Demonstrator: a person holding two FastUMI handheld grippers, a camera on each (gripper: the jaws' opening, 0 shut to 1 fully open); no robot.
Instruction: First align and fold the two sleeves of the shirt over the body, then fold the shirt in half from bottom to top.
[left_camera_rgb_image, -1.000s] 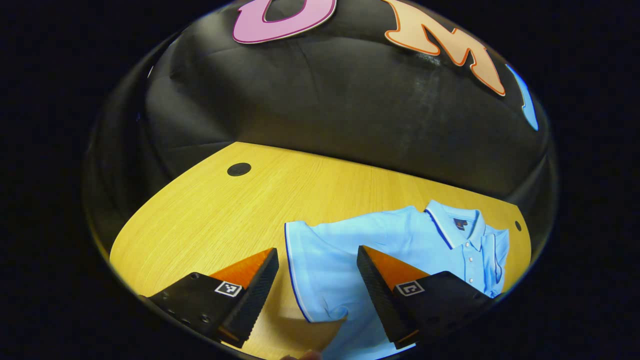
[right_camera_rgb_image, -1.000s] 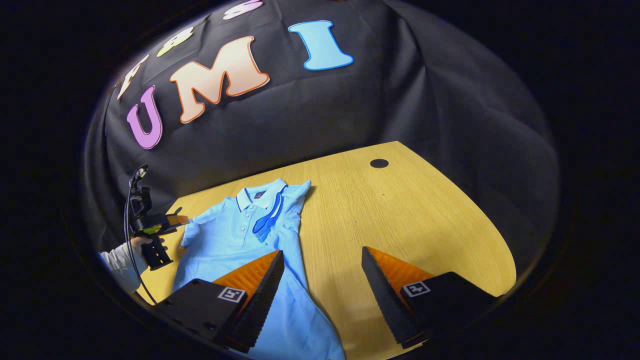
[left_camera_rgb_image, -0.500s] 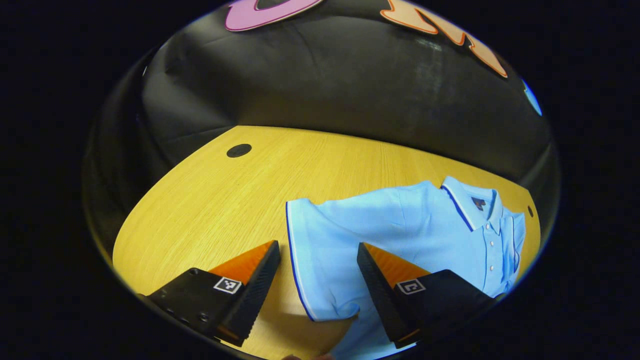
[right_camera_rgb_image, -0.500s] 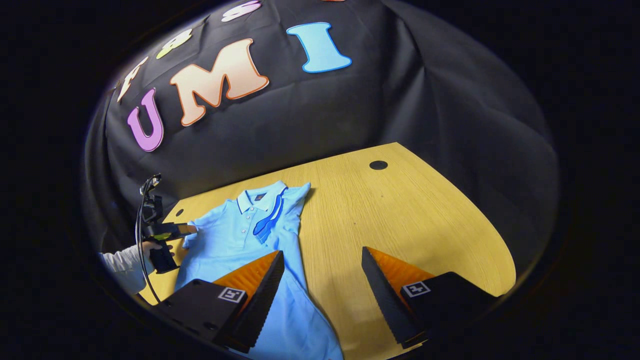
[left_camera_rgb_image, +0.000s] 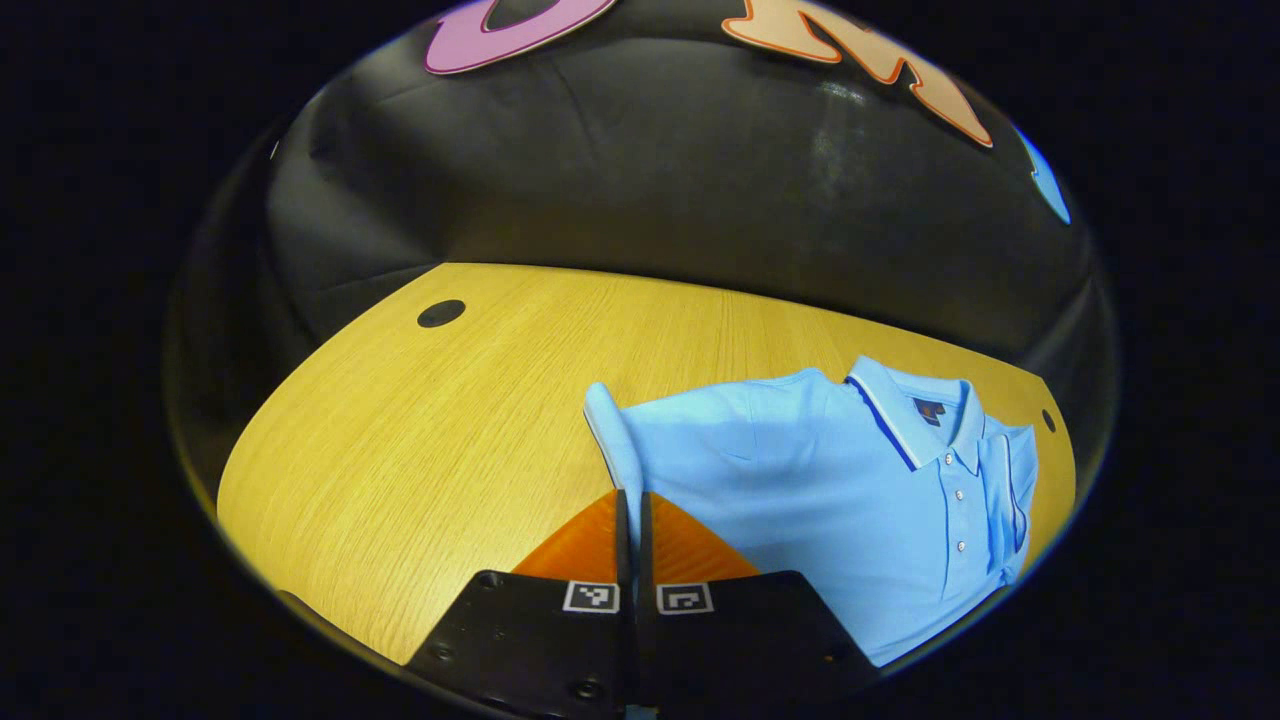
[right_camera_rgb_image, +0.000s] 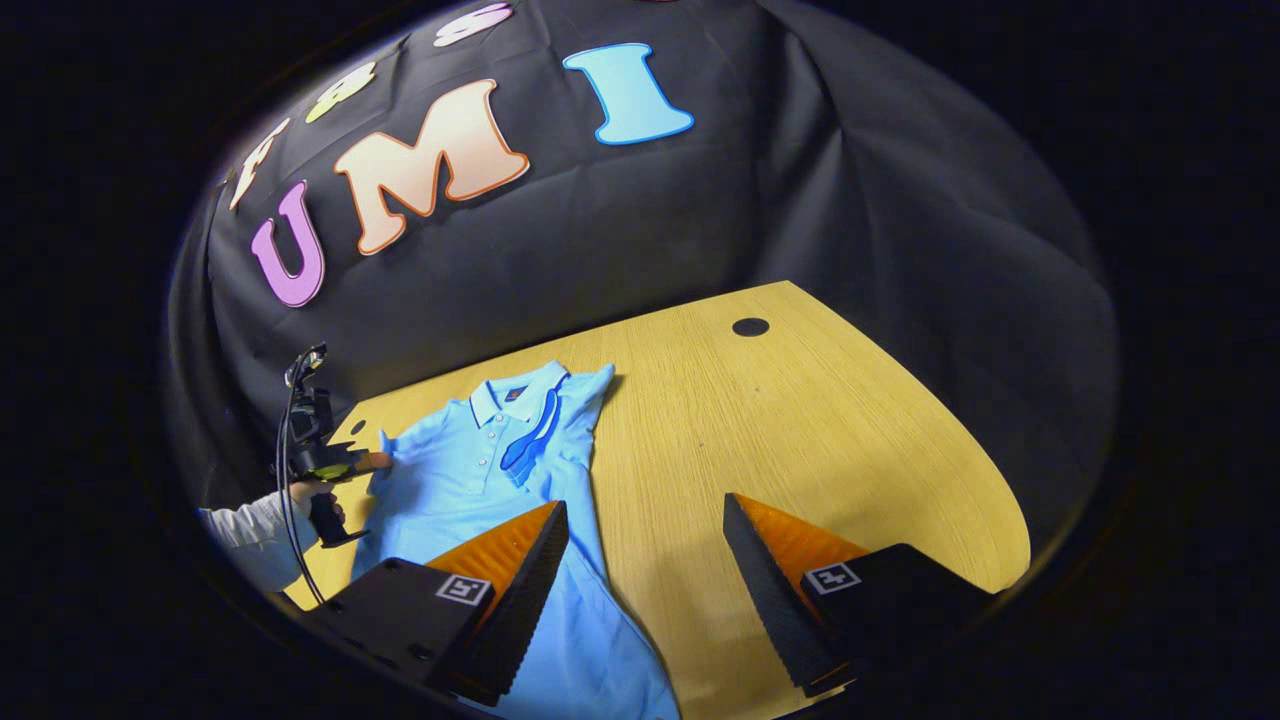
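The shirt (left_camera_rgb_image: 830, 500) lies flat on the table (left_camera_rgb_image: 420, 440), its sleeve (left_camera_rgb_image: 606, 440) pinched in the left gripper (left_camera_rgb_image: 632, 520); carry it squarely across. The right gripper (right_camera_rgb_image: 640, 560) hangs agape.

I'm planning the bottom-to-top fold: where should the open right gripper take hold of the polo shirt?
Probably the hem corner on its own side. The right gripper hangs open above the polo shirt, whose lower body runs under its left finger toward the near table edge. Come from the near edge, fingers low.
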